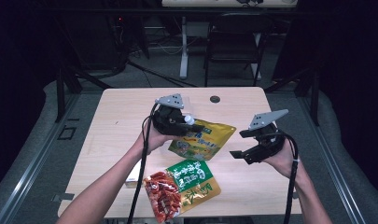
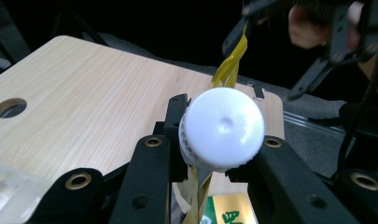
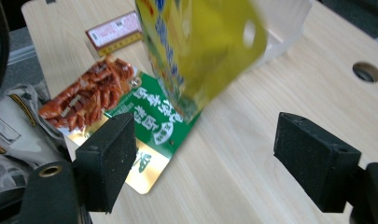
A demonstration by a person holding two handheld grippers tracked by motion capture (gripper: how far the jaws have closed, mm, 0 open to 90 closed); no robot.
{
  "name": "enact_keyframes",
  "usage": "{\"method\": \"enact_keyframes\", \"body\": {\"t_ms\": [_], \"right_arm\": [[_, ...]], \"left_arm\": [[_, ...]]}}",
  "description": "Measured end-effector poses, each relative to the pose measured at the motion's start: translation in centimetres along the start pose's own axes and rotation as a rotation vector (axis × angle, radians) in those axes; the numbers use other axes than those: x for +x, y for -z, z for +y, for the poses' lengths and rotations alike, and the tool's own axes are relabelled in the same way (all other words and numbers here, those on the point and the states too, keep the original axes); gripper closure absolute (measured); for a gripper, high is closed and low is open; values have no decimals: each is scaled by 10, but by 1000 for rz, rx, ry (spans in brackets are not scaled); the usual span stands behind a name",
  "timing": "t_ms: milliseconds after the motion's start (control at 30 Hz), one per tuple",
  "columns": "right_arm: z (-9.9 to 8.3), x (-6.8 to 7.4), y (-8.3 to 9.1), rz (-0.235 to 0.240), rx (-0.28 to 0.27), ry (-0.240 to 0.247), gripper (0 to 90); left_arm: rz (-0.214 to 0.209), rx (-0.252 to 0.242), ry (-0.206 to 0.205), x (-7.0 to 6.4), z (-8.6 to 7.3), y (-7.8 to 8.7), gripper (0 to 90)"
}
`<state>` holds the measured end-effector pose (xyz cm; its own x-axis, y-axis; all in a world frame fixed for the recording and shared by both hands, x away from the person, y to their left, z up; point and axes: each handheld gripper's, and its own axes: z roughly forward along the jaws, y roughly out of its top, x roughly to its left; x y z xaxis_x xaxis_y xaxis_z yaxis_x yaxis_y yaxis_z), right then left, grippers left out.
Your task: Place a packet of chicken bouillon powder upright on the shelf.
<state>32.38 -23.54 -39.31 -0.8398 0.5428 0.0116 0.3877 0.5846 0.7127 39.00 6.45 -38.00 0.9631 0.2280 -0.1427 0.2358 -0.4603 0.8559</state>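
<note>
Starting at the table [image 1: 116, 116]: the yellow pouch [image 1: 203, 139] hangs at frame centre, your left gripper [image 1: 177, 122] pinching its white cap [image 2: 222, 128] to keep it upright, while your right gripper [image 1: 245, 154], jaws spread, waits beside it.

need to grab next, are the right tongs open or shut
Open: the right tongs show two black pads far apart, nothing between, wooden table beneath.

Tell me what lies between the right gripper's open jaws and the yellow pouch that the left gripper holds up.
Nothing: in the high view, bare table separates the right gripper from the yellow pouch held by the left gripper.
</note>
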Motion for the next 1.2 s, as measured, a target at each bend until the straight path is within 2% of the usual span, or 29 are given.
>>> {"method": "enact_keyframes", "body": {"t_ms": [67,233,267,400,467,500,533,567,633,733,833,900,1033,1200], "right_arm": [[-13,-2,-7,-5,30,-25,179],[-35,-6,-22,-14,60,-83,159],[-35,-6,-22,-14,60,-83,159],[-52,-7,-33,-55,71,-120,159],[-67,-9,-38,-48,63,-156,158],[-67,-9,-38,-48,63,-156,158],[-76,-9,-42,-29,58,-189,156],[-79,-8,-44,-25,64,-198,156],[-82,-7,-48,-5,82,-202,156],[-83,-6,-50,-7,87,-201,157],[-84,-7,-51,-9,80,-210,158],[-88,-9,-52,17,61,-230,159],[-93,-11,-57,15,84,-240,160],[-96,-13,-57,22,84,-248,161]], "left_arm": [[-12,-10,2,4,6,2,751],[9,3,-25,9,14,3,751],[9,3,-25,9,14,3,751],[9,-9,-28,16,18,5,751],[13,-19,-28,19,20,7,751],[17,-22,-31,21,20,7,751],[28,-20,-35,25,21,9,751],[28,-20,-35,25,21,9,751],[38,-31,-38,30,22,11,751],[40,-41,-33,34,22,12,751],[50,-51,-38,41,23,15,751],[54,-61,-34,47,23,17,751],[63,-59,-39,57,25,17,751],[73,-76,-31,66,27,17,751]]}}
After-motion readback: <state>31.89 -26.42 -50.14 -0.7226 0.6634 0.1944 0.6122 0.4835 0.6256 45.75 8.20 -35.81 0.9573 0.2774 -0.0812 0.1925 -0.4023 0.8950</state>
